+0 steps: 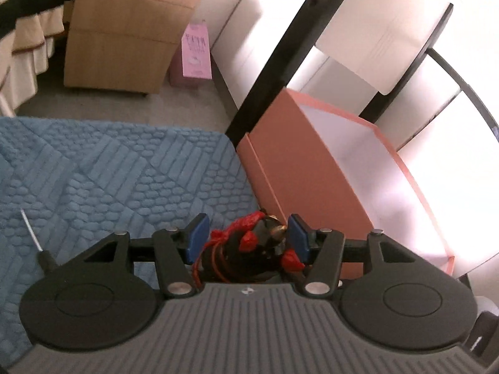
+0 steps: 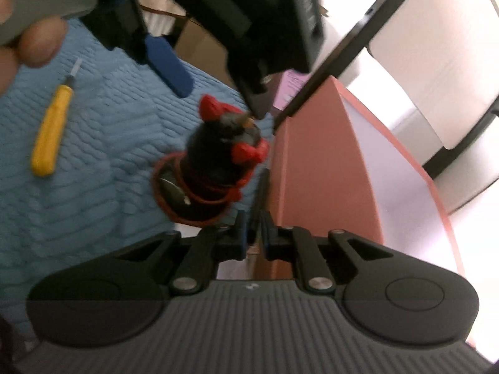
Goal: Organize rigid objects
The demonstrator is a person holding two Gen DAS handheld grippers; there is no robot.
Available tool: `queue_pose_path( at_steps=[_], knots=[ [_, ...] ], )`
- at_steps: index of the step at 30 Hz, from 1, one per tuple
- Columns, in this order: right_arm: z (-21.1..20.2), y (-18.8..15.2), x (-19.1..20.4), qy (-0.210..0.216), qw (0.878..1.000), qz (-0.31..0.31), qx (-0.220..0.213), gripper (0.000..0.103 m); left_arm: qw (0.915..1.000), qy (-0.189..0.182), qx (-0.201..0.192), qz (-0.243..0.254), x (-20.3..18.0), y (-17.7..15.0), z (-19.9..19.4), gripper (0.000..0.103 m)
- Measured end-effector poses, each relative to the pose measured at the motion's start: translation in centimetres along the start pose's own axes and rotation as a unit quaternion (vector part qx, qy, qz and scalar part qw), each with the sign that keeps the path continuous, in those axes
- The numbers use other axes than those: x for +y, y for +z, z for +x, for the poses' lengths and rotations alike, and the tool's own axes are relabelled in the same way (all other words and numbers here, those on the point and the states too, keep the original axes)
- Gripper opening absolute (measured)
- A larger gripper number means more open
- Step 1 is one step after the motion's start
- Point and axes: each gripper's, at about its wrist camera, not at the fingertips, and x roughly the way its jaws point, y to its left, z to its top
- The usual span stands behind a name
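Note:
A black bottle-like ornament wound with red cord (image 1: 249, 243) sits between the blue pads of my left gripper (image 1: 248, 235), which is closed on it above the blue mat, beside an orange open box (image 1: 312, 168). In the right wrist view the same ornament (image 2: 218, 155) hangs from the left gripper (image 2: 218, 71) overhead. My right gripper (image 2: 253, 233) is shut on a thin dark stick-like object (image 2: 259, 199) next to the box's wall (image 2: 318, 162). A yellow-handled screwdriver (image 2: 51, 131) lies on the mat; its shaft also shows in the left wrist view (image 1: 31, 230).
A blue textured mat (image 1: 109, 180) covers the floor. A black-framed shelf with white bins (image 1: 389, 40) stands behind the orange box. Cardboard boxes (image 1: 124, 37) and a pink carton (image 1: 195, 53) stand at the back. A person's fingers (image 2: 37, 46) show at top left.

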Motion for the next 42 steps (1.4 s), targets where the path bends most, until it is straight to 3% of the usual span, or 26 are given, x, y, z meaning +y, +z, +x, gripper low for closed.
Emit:
queue_pose_path(
  at_steps=[6, 13, 22, 32, 35, 37, 42],
  knots=[
    [1.6, 0.4, 0.3, -0.009, 1.000, 0.008, 0.014, 0.007, 1.0000, -0.001, 0.004, 0.001, 0.4, -0.4, 0.6, 0.062],
    [2.8, 0.7, 0.3, -0.012, 0.999, 0.010, 0.031, 0.005, 0.9994, -0.010, -0.002, -0.032, 1.7, -0.2, 0.3, 0.062],
    [3.6, 0.8, -0.8, 0.008, 0.998, 0.039, 0.039, 0.003, 0.9987, -0.010, -0.007, -0.050, 2.3, -0.1, -0.3, 0.062],
    [1.5, 0.9, -2.6, 0.071, 0.994, 0.078, 0.017, 0.003, 0.9978, -0.020, -0.013, -0.061, 2.7, -0.1, -0.6, 0.062],
    [0.6, 0.9, -2.9, 0.085, 0.994, 0.071, 0.009, 0.003, 0.9982, -0.026, -0.017, -0.053, 2.2, -0.1, -0.4, 0.064],
    [-0.4, 0.9, -3.2, 0.099, 0.994, 0.055, 0.004, 0.003, 0.9985, -0.027, -0.018, -0.045, 1.8, -0.1, -0.2, 0.075],
    [-2.8, 0.9, -5.7, 0.150, 0.989, 0.003, -0.014, 0.005, 0.9990, -0.036, -0.013, -0.024, 1.1, -0.4, 0.8, 0.075]
  ],
)
